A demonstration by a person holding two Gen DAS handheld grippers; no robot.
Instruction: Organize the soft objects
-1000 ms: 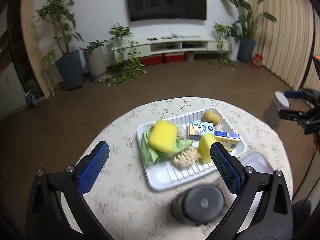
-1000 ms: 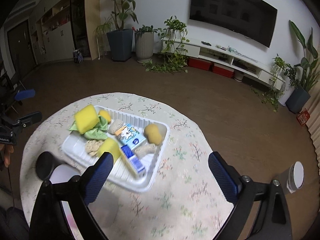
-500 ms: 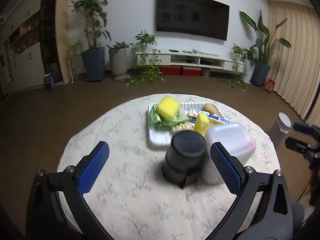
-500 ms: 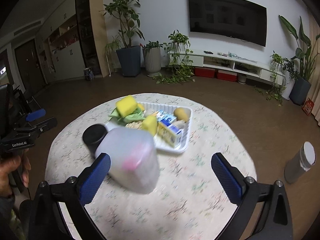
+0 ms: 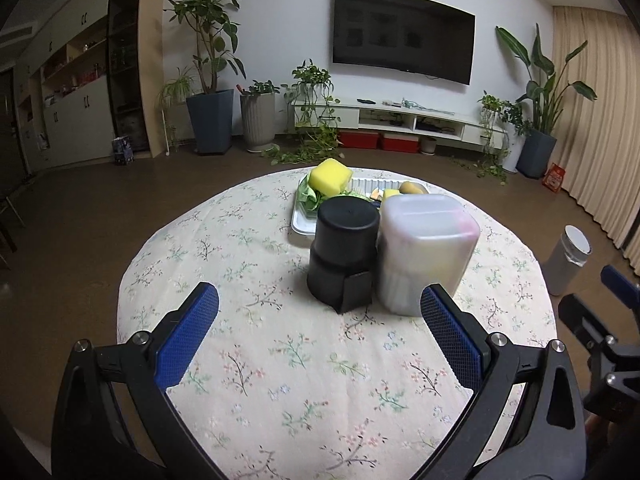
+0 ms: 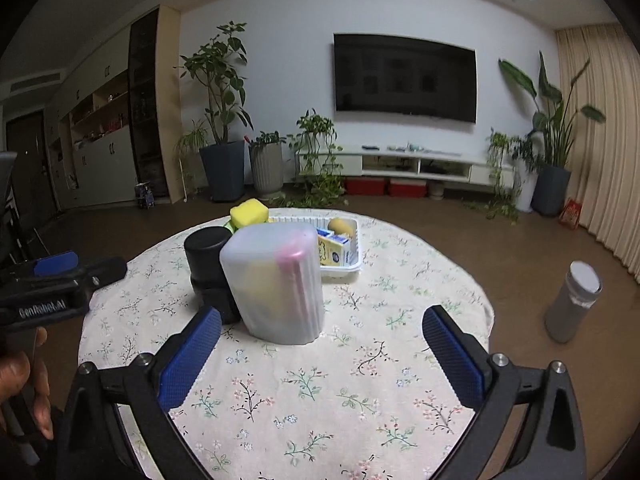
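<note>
Round table [image 5: 248, 364] under a pale floral cloth, black cylindrical container [image 5: 343, 255] near its centre, frosted plastic container [image 5: 426, 254] touching the black container's right side, white tray [image 5: 303, 222] of soft items just behind the black container

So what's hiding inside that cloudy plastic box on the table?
Through the frosted box a pink shape shows near the top and a yellowish blur lower down. The cloudy walls hide what they are and whether anything else is inside.

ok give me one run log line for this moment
left gripper open, empty | right gripper open, empty | frosted translucent plastic container beside black cylindrical holder | yellow sponge in white tray
</note>
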